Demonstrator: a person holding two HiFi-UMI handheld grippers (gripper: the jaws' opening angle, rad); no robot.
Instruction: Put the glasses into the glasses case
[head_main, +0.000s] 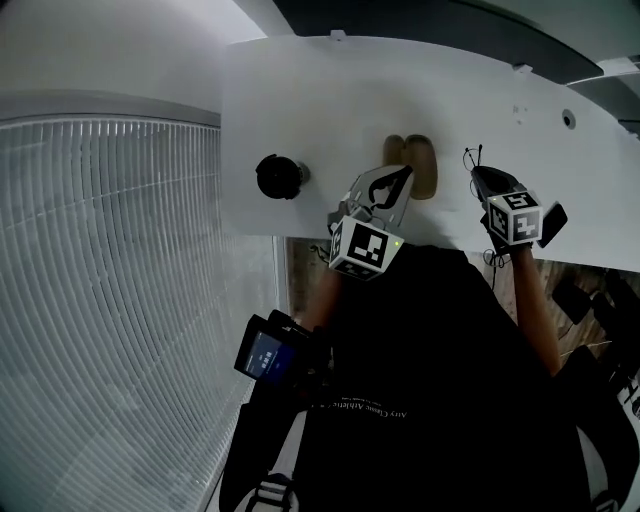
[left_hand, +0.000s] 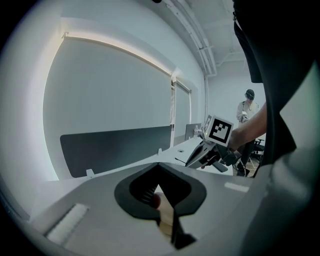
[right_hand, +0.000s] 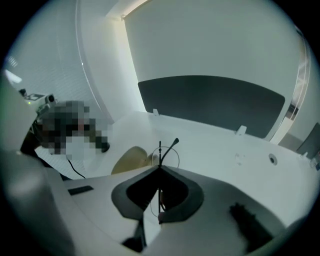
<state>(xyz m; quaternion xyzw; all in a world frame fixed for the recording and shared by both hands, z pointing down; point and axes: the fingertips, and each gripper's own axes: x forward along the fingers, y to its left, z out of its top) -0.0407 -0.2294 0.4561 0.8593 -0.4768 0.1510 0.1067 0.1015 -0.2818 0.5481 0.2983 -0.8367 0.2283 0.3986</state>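
Note:
The tan glasses case (head_main: 420, 165) lies open on the white table (head_main: 300, 90). My left gripper (head_main: 398, 176) is at the case's near edge and shut on it. The left gripper view shows the tan case (left_hand: 165, 218) pinched between the closed jaws of my left gripper (left_hand: 159, 165). My right gripper (head_main: 480, 175) hangs above the table to the right of the case, shut on thin wire-framed glasses (head_main: 472, 155). In the right gripper view the glasses (right_hand: 160, 156) stick up from my right gripper (right_hand: 160, 169), one temple pointing upward, with the case (right_hand: 131, 160) below and to the left.
A round black object (head_main: 280, 177) sits on the table left of the case. A dark partition (right_hand: 210, 105) runs along the table's far side. A cable hole (head_main: 568, 118) is at the far right. A person (left_hand: 248, 107) stands in the distance.

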